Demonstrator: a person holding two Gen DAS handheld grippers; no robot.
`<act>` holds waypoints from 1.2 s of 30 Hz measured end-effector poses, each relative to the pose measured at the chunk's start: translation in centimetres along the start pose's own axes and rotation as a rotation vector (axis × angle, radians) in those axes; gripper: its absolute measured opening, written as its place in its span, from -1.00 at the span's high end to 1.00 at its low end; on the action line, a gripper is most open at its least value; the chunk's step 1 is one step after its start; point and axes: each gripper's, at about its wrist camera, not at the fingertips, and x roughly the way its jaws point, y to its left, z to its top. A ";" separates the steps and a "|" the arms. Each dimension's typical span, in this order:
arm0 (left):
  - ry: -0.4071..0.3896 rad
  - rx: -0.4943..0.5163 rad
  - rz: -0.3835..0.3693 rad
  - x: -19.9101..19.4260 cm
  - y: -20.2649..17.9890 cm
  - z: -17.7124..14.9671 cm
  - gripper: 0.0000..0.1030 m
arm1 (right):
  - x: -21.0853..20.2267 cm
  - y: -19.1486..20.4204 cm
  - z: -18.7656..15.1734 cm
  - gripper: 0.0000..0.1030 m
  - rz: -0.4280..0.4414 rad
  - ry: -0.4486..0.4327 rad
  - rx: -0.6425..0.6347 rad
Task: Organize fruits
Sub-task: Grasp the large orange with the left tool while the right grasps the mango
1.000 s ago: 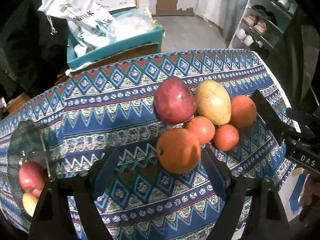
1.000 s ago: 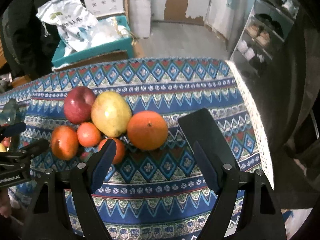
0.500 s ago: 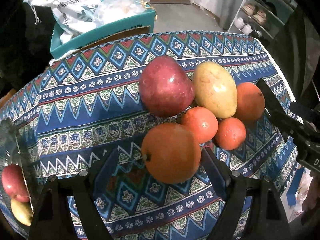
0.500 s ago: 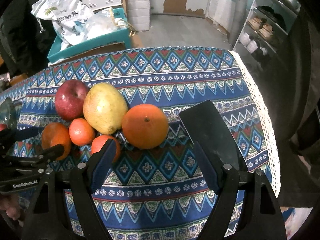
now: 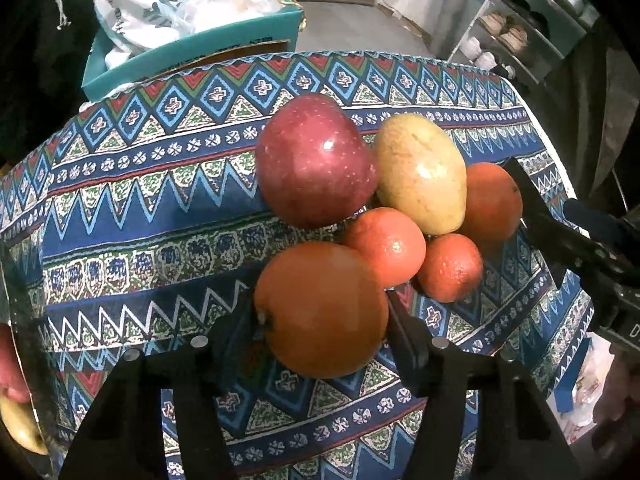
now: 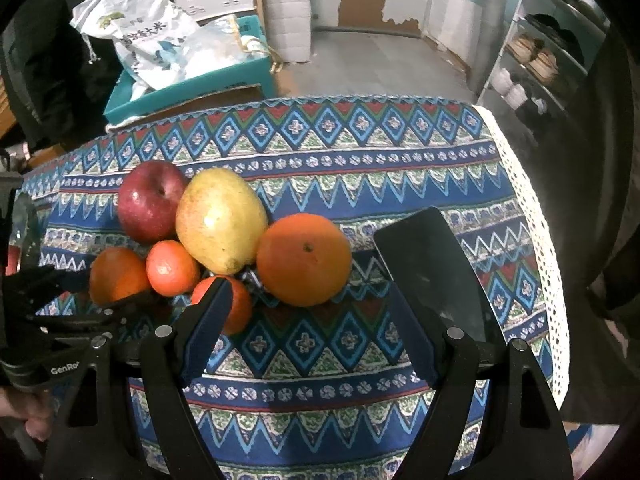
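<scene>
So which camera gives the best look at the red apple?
The left wrist view: the red apple fills the middle of the frame, close, glossy and unblocked. In the right wrist view it is smaller, off to the left, partly hidden behind the yellow mango.

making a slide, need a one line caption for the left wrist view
Left hand-held gripper closing around a large orange at the near edge of a fruit pile on a patterned tablecloth.
</scene>
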 end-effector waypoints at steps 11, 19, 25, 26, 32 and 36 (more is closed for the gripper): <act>-0.063 -0.019 0.055 -3.1 3.0 0.3 -0.21 | 2.2 2.8 2.6 -0.54 0.114 0.033 -0.113; -0.095 -0.053 0.080 -4.2 5.4 0.8 -0.21 | 4.6 4.2 5.2 -0.54 0.145 0.115 -0.208; -0.118 -0.073 0.099 -5.0 6.9 1.2 -0.21 | 6.7 5.7 5.5 -0.54 0.118 0.176 -0.266; -0.122 -0.076 0.104 -5.1 7.0 1.2 -0.21 | 7.1 5.9 5.5 -0.54 0.118 0.183 -0.267; -0.131 -0.093 0.102 -5.5 7.7 1.4 -0.21 | 8.5 6.5 5.9 -0.54 0.113 0.195 -0.250; -0.128 -0.092 0.098 -5.5 7.7 1.4 -0.21 | 9.8 6.4 6.2 -0.54 0.128 0.213 -0.217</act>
